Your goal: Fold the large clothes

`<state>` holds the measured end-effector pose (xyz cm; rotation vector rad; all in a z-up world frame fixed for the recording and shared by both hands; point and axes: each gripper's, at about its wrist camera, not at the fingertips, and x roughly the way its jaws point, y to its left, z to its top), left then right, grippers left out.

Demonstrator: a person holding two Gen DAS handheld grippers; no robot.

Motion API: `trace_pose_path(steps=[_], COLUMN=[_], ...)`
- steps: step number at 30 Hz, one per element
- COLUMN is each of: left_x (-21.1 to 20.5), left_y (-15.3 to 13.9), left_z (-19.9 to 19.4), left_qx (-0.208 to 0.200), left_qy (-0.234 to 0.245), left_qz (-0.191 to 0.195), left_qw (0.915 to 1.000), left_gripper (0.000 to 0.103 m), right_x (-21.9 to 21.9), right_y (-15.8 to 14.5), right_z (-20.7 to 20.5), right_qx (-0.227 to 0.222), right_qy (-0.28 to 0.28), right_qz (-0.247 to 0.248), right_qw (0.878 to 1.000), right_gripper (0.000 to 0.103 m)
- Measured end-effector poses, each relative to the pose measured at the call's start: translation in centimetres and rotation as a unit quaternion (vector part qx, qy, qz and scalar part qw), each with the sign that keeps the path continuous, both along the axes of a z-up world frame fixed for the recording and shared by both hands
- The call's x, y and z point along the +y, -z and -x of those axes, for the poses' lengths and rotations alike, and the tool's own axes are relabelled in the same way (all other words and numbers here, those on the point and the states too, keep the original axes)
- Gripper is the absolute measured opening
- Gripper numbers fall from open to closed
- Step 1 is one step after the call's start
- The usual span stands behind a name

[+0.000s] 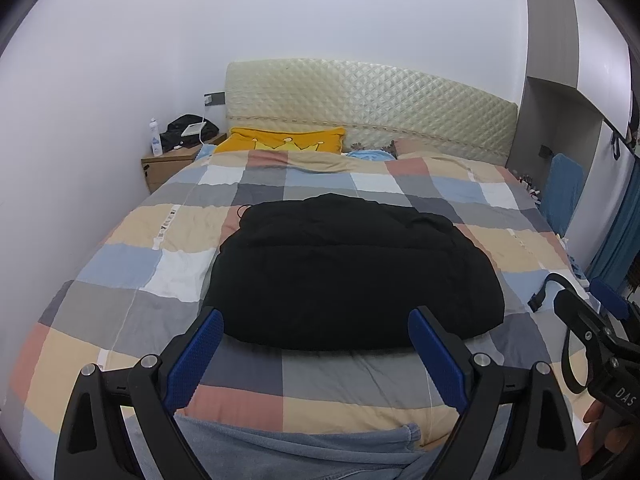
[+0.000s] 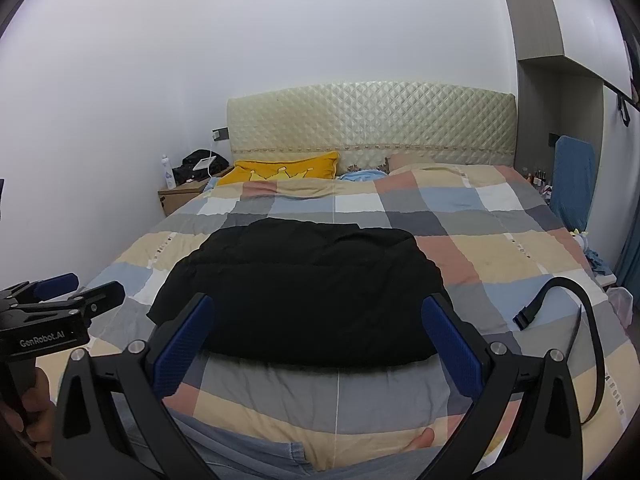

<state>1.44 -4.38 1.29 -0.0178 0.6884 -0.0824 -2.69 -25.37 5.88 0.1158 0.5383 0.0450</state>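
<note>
A: Where is the black garment [image 1: 352, 276] lying?

B: In the centre of the left wrist frame, folded into a broad rounded bundle on the checked quilt [image 1: 120, 264]. Its near edge runs just above the two blue finger pads, so it lies ahead of the left gripper [image 1: 316, 354] and apart from it, with a strip of quilt between.

A: And how do that gripper's fingers stand?

B: Spread wide, nothing between them; the pads sit at lower left and lower right of centre, framing the bundle's near edge.

A: The other view?

B: Much the same. In the right wrist frame the garment [image 2: 304, 288] fills the middle, shifted a little left of centre, and the right gripper [image 2: 318, 344] is also wide apart and holding nothing. The garment's near hem shows between the fingers and the pad tips overlap its corners in the frame; I cannot tell whether they touch it.

A: Anything else on the quilt?

B: A black strap [image 2: 560, 304] curls at the right side of the right wrist frame, well apart from the garment. A yellow pillow [image 2: 280, 170] lies at the headboard [image 2: 372, 120], above the garment in the frame.
</note>
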Motion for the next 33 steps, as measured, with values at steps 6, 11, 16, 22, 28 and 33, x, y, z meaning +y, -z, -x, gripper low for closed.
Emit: trace_pose_path(steps=[6,11,16,22,28,33], left_x=[-0.2,-0.3,-0.3,0.0,0.3,0.3], left_y=[-0.2,-0.2,-0.4,-0.3,-0.3,-0.3], left_z=[-0.1,-0.4,-0.6,-0.8,-0.8,-0.9], left_qx=[-0.004,-0.003,-0.004,-0.001,0.001,0.002], left_qy=[0.004,0.008,0.014,0.012,0.013,0.014], left_qz=[-0.002,-0.006,0.005,0.003,0.008,0.006], left_qw=[1.0,0.9999,0.9999,0.9999,0.9999,0.9999], left_gripper=[0.094,0.094,0.094,0.094,0.094,0.094], right_x=[0.1,0.3,0.7,1.0,1.2,1.2], right_y=[-0.4,-0.6,-0.7,-0.6,-0.5,-0.4], right_z=[0.1,0.0,-0.1,0.0,-0.2,-0.3], right_qx=[-0.006,-0.006,-0.006,-0.005,-0.004,-0.001], right_qy=[0.003,0.001,0.001,0.0,0.001,0.004], right_qz=[0.001,0.003,0.004,0.004,0.005,0.005], right_qw=[1.0,1.0,1.0,1.0,1.0,1.0], right_gripper=[0.103,0.103,0.103,0.103,0.103,0.103])
